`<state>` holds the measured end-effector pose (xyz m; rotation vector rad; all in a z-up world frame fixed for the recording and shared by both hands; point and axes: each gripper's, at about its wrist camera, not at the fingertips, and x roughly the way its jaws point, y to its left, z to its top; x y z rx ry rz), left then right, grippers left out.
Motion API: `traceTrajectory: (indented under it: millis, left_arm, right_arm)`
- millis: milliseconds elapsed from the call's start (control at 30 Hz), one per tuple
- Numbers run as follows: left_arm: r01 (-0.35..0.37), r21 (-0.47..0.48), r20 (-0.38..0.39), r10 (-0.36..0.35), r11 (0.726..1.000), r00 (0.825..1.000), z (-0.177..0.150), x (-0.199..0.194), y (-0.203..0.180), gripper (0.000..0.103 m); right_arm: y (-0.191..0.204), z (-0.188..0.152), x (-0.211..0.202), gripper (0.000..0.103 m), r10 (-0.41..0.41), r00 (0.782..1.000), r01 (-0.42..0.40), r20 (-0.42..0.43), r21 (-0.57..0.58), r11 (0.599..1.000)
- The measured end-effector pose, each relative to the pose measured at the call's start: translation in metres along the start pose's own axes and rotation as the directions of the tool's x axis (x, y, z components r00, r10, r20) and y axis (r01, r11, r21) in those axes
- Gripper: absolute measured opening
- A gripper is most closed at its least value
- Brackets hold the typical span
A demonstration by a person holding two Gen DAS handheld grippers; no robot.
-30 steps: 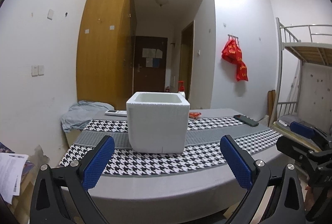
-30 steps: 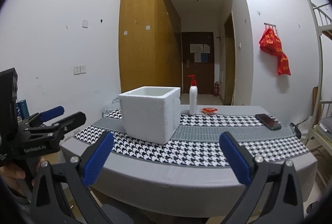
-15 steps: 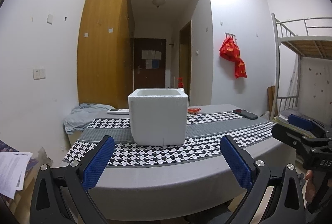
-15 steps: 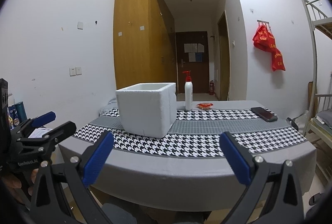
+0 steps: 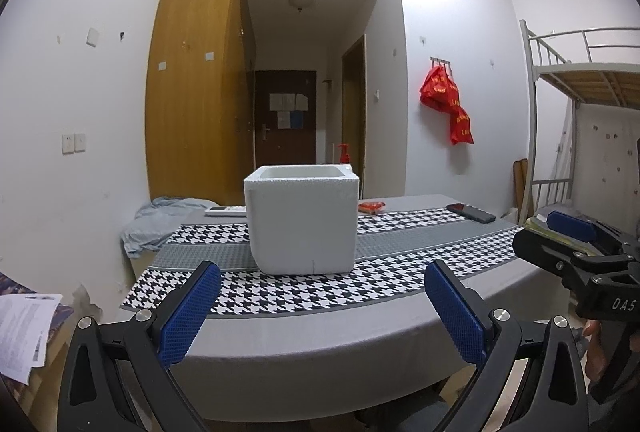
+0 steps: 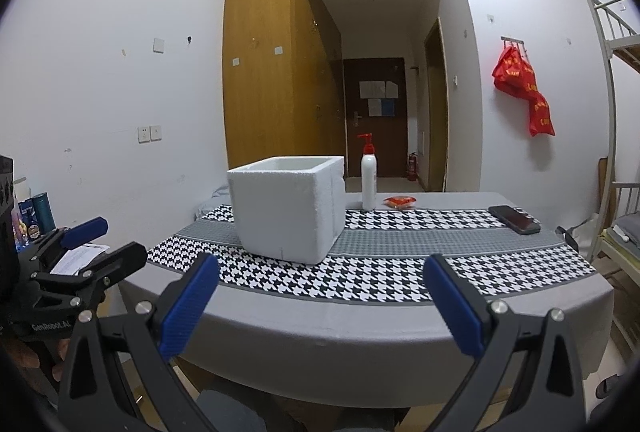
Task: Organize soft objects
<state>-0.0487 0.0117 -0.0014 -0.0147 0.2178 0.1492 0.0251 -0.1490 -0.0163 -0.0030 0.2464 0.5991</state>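
A white foam box point(image 5: 302, 222) point(image 6: 289, 208) stands open-topped on the houndstooth cloth of the grey table point(image 5: 320, 336) point(image 6: 360, 316). A crumpled pale blue cloth point(image 5: 158, 218) lies at the table's far left corner. A small red packet point(image 5: 371, 207) point(image 6: 400, 201) rests behind the box. My left gripper point(image 5: 320, 312) is open, in front of the table's near edge, with nothing between its blue pads. My right gripper point(image 6: 320, 308) is open too, also short of the table. Each gripper shows at the edge of the other's view.
A white pump bottle point(image 6: 369, 179) stands behind the box, a dark phone point(image 6: 514, 219) at the right, a remote point(image 5: 225, 211) at the back left. A bunk bed point(image 5: 580, 120) is on the right, papers point(image 5: 24, 328) on the left, red bags point(image 5: 448, 108) on the wall.
Both grippers have dropped lower and pulled back from the table, so the box top now sits near eye level. Both stay open and empty.
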Motion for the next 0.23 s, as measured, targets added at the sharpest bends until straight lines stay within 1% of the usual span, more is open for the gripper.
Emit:
traceTrajectory:
  millis: [233]
  left_arm:
    - [0.011, 0.003, 0.005, -0.011, 1.000, 1.000, 0.0004, -0.0012, -0.0020, 0.102]
  right_arm:
    - [0.0010, 0.0014, -0.0011, 0.103, 0.003, 1.000, -0.003, 0.002, -0.002, 1.000]
